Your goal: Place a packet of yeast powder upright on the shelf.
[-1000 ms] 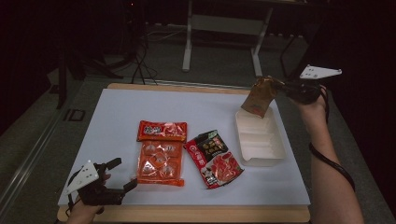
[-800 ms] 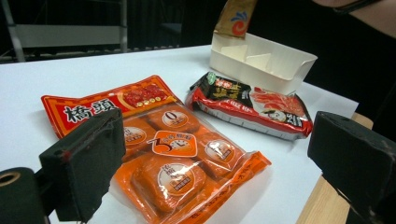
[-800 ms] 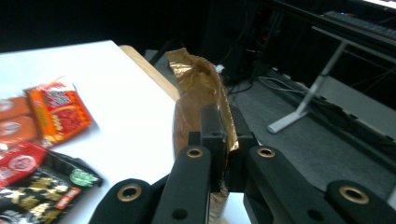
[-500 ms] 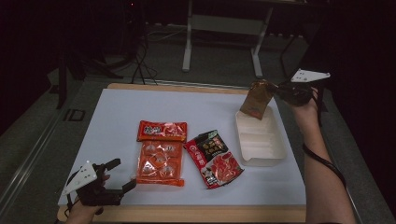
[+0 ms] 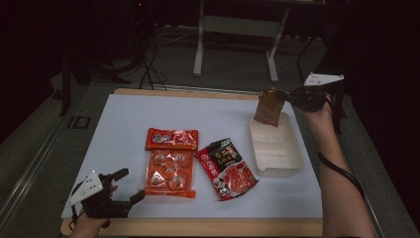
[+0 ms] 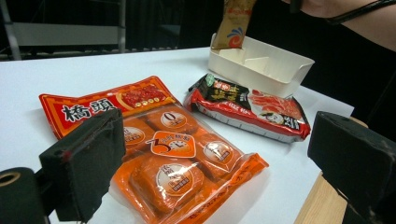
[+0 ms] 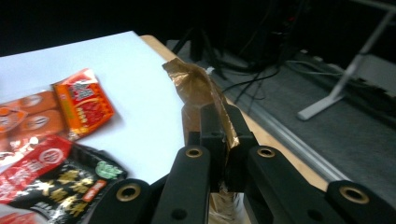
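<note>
one brown packet (image 5: 270, 106) hung upright over the far end of the white tray (image 5: 277, 158), clamped in the right gripper (image 5: 292, 96). the left gripper (image 5: 130, 187) rested at the table's near edge, jaws apart, beside the orange packet (image 5: 169, 171).

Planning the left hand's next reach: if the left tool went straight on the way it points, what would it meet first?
Most likely the orange packet: it lies straight ahead of the open left tool, low on the white table. Depth is uncertain.

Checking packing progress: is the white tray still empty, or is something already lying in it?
Empty: the white tray shows bare compartments. The brown packet hangs over its far end, pinched in the right gripper.
</note>
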`<state>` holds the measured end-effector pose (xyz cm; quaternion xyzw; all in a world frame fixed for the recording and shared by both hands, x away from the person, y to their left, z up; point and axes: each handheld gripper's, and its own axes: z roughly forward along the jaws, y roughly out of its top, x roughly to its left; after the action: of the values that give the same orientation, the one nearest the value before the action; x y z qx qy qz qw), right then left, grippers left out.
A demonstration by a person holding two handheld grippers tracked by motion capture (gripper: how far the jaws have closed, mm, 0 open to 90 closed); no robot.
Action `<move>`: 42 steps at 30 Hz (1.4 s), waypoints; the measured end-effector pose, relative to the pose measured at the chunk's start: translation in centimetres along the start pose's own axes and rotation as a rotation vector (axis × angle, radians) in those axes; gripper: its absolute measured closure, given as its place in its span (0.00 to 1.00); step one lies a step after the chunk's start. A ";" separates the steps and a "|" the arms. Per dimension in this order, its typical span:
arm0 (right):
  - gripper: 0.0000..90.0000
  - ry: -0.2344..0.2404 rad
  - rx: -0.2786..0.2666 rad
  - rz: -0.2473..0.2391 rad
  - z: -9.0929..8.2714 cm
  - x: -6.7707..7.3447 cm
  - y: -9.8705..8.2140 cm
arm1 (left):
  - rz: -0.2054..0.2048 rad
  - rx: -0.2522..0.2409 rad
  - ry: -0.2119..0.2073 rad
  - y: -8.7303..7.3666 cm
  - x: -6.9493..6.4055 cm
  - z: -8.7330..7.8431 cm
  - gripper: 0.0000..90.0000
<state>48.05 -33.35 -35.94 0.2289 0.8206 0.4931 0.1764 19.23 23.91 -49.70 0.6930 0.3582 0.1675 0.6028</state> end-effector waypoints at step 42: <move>0.39 -0.124 -0.039 0.189 -4.4 4.8 -0.7 | 0.036 0.034 0.001 0.5 -0.9 1.2 0.07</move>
<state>41.60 -34.20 -34.88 0.3319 0.7730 0.5085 0.1838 19.60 22.43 -49.34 0.7095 0.3489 0.1724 0.5875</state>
